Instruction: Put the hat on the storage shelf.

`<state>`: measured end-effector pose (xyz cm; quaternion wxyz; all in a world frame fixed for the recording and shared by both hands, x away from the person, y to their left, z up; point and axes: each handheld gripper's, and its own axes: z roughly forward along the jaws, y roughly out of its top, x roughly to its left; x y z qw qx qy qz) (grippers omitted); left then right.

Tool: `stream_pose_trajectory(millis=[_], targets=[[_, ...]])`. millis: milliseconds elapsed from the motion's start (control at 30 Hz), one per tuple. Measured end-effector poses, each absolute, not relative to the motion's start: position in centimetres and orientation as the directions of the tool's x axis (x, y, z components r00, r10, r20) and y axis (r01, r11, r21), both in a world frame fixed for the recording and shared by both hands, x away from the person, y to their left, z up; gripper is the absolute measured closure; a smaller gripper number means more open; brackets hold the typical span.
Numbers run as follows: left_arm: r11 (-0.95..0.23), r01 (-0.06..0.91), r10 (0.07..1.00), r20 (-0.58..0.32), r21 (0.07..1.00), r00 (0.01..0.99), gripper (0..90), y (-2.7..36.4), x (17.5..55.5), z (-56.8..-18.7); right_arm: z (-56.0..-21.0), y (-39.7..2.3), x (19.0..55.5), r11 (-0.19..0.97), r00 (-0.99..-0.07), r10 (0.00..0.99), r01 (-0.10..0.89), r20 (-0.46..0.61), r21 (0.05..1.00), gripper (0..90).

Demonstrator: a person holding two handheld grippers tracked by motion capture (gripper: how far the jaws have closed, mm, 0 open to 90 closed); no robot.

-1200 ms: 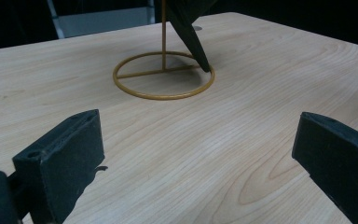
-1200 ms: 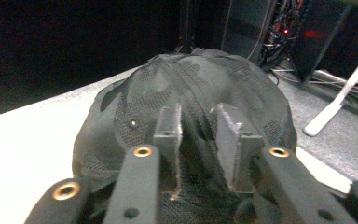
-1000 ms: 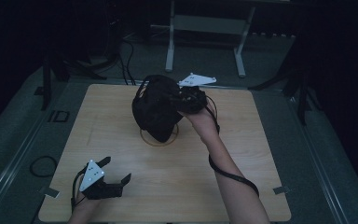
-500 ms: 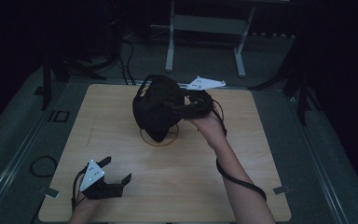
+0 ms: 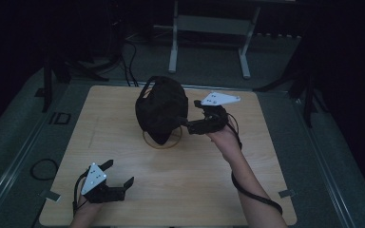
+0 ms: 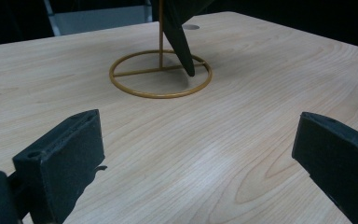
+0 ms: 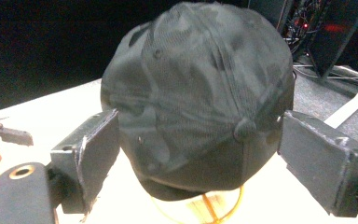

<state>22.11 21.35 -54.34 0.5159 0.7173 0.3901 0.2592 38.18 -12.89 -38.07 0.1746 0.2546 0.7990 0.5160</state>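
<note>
A black cap (image 5: 161, 110) hangs on a gold wire stand (image 5: 163, 141) at the middle of the wooden table (image 5: 247, 180). My right gripper (image 5: 192, 115) is just right of the cap, open and pointing at it. In the right gripper view the cap (image 7: 200, 93) sits ahead of the wide-apart jaws of the right gripper (image 7: 198, 161), above the stand (image 7: 214, 207). Whether they touch it I cannot tell. My left gripper (image 5: 120, 173) rests open at the near left. In the left gripper view, the left gripper (image 6: 196, 154) faces the stand's ring (image 6: 161, 74) and the cap's brim (image 6: 179, 44).
A pale metal frame (image 5: 209, 28) stands beyond the table's far edge, with cables (image 5: 128, 57) on the dark floor. A cable loop (image 5: 43, 168) lies left of the table. Bare wood stretches between the two grippers.
My right gripper has drawn back from the cap, to the right and toward the person. The cap has settled slightly lower on its stand. The left gripper stayed put.
</note>
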Motion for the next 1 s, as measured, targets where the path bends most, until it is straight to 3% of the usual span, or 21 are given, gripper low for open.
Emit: stream_pose_trajectory(millis=[1000], targets=[[-0.177, 0.289, 0.809, -0.028, 0.941, 0.587, 2.6, 21.2, 22.1, -54.6, -44.6, -17.1, 33.9, 0.368, -0.838, 0.546, 0.239, -0.001, 0.899, 12.9]])
